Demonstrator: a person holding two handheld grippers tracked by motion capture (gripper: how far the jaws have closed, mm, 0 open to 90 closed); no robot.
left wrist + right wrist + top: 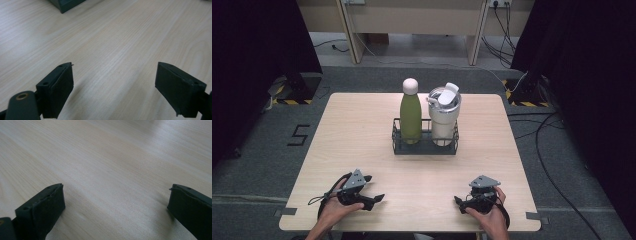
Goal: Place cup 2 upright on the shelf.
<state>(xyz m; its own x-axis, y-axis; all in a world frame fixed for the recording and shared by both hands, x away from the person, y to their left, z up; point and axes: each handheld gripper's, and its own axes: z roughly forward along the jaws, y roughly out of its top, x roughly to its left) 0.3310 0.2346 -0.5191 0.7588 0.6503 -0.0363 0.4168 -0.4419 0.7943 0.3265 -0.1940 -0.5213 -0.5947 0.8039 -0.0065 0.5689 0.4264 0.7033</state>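
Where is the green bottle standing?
In the high view, the green bottle stands upright in the dark rack mid-table, left of the white tumbler.

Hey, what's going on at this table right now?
A person sits at a light wooden table with a two-jaw gripper in each hand, resting near the front edge. The left gripper and right gripper are both open and hold nothing. Farther back, mid-table, a black wire caddy holds a green bottle with a white cap and a white lidded tumbler, side by side and upright. Neither has been touched.
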